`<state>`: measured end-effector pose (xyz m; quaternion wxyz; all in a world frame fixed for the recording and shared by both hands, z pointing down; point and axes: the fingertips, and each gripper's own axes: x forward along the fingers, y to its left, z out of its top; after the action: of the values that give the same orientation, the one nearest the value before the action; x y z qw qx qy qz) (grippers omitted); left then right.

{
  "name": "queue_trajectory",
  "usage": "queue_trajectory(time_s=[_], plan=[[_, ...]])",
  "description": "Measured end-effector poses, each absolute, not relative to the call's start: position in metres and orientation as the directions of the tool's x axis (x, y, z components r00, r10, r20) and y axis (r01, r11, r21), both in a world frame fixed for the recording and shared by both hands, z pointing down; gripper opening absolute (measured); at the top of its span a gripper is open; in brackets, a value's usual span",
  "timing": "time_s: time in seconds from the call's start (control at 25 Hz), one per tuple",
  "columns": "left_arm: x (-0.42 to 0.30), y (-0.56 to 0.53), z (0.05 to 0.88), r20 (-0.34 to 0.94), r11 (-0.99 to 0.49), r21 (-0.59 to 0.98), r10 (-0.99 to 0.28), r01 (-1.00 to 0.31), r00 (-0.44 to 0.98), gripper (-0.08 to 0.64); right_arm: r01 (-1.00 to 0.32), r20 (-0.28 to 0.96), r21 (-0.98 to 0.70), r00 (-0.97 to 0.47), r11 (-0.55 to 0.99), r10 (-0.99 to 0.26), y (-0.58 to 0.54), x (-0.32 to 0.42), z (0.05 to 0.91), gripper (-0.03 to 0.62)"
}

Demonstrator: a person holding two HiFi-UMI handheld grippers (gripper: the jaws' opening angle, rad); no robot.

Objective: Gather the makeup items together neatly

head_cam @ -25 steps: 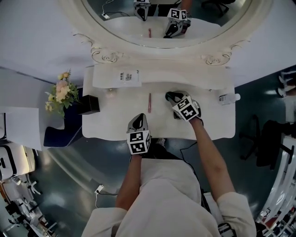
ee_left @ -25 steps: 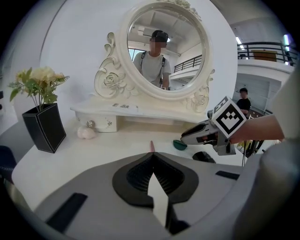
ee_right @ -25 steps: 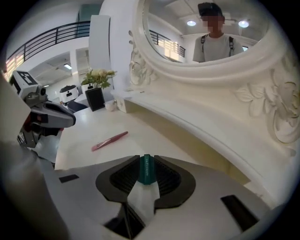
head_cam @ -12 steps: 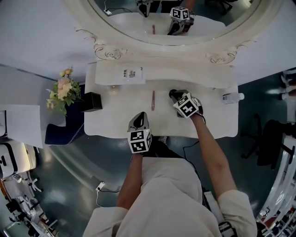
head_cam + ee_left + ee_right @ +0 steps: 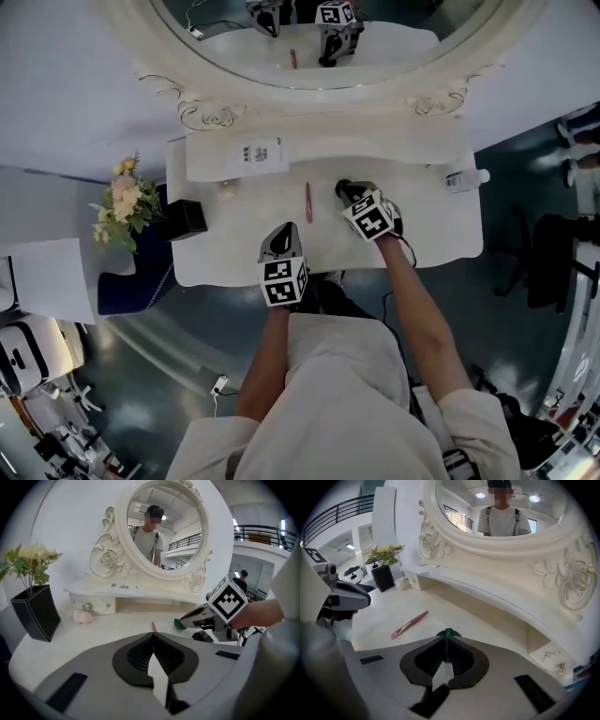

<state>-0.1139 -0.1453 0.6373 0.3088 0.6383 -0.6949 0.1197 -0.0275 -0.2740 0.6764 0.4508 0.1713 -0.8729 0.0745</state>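
The white vanity table (image 5: 234, 262) fills the middle of my view, with its carved oval mirror (image 5: 394, 47) rising at the far edge above a low shelf (image 5: 375, 155). A black vase (image 5: 187, 217) of pale flowers (image 5: 125, 197) stands at the table's far left corner.

My left gripper (image 5: 290, 229) hovers over the near edge of the table, its jaws pressed together with nothing between them. My right gripper (image 5: 342, 190) sits farther in and to the right, close to the shelf, clenched on a thin green piece (image 5: 448, 633) whose rounded edge pokes out past the jaw tips.

A printed paper (image 5: 256, 155) lies on the left part of the shelf. A clear bottle (image 5: 464, 178) lies at the far right of the table. The pink makeup brush (image 5: 307, 202) lies flat on the tabletop just left of my right gripper, beyond my left one, touching neither. A small pink lump (image 5: 225, 190) rests near the shelf, between the vase and the brush.
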Motion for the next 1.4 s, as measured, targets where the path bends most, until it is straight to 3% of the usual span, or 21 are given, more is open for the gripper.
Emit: queue_trajectory(time_s=[0.64,1.16,1.4], plan=[[-0.113,-0.185,0.63,0.559,-0.053,0.269,-0.805,-0.962,0.2,0.014,-0.755,0.753,-0.004,-0.434,0.656,-0.495,-0.229,-0.002,0.656,0.054],[-0.117,-0.201,0.639,0.555,-0.103,0.294,-0.791,-0.95,0.258,0.014,-0.837,0.806,0.032,-0.302,0.547,-0.509,-0.218,0.013,0.678,0.055],[-0.138,-0.196,0.645,0.572,-0.063,0.294,-0.788,-0.954,0.229,0.014,-0.834,0.808,-0.009,-0.331,0.552,-0.487,-0.211,-0.002,0.684,0.056]])
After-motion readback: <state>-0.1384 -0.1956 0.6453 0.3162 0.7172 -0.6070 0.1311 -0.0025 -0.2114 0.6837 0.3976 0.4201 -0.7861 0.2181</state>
